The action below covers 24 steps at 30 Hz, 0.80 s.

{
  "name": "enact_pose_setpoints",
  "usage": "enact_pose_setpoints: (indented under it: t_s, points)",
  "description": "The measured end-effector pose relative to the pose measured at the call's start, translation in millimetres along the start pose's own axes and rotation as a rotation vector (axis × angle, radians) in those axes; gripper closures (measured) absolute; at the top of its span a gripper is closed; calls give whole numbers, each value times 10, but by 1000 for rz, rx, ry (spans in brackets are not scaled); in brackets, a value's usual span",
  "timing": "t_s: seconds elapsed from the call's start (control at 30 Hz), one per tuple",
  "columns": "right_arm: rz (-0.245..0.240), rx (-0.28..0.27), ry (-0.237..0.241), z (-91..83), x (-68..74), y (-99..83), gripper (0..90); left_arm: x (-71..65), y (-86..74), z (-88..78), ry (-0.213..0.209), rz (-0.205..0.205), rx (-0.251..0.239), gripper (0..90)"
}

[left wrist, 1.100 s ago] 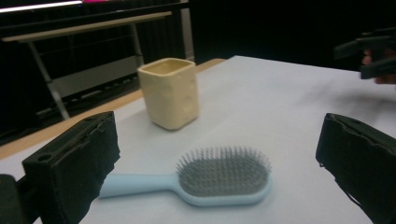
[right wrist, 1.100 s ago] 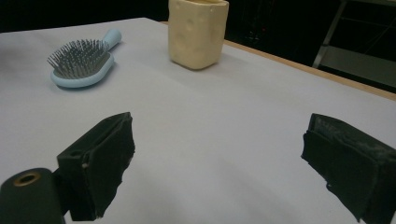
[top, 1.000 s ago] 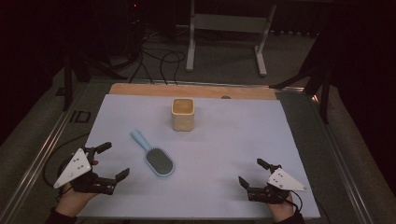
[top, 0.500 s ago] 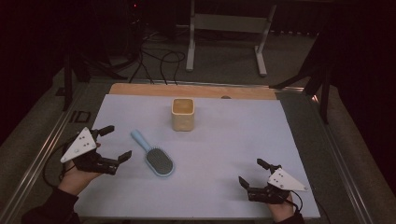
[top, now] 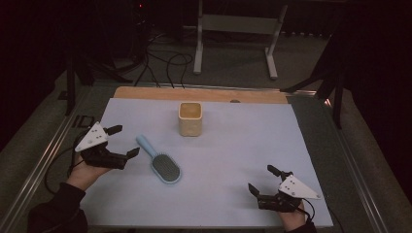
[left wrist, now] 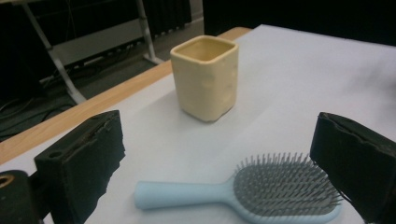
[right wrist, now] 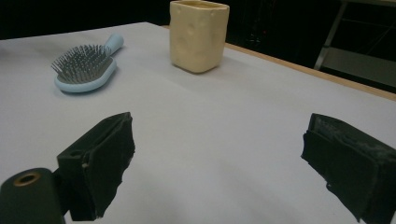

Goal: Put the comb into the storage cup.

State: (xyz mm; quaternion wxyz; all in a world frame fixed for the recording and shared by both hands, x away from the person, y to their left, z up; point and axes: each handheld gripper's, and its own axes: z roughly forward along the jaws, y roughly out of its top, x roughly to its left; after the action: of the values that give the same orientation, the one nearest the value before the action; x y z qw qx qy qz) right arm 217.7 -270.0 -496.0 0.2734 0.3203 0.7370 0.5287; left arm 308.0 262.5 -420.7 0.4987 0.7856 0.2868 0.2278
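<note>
Hovering with its jaws spread wide, the left gripper (top: pixel 118 141) faced the light-blue hairbrush (top: pixel 160 160), which lay flat on the table (top: pixel 252 145) just ahead of it, bristles up, apart from both jaws. Beyond the brush stood a cream cup (top: pixel 190 118). The right gripper (top: pixel 263 181) was open too, holding nothing.
</note>
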Motion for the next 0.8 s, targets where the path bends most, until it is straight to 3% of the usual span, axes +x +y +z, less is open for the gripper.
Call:
enact_pose_setpoints:
  t_s: [0.5, 0.8]
  points:
    - [-2, -2, 3, 2, 4, 2, 86, 241, -1, 225, 44, -8, 55, 191]
    - [-2, -1, 7, 7, 1, -2, 86, 340, -46, 376, 40, -10, 107, 336]
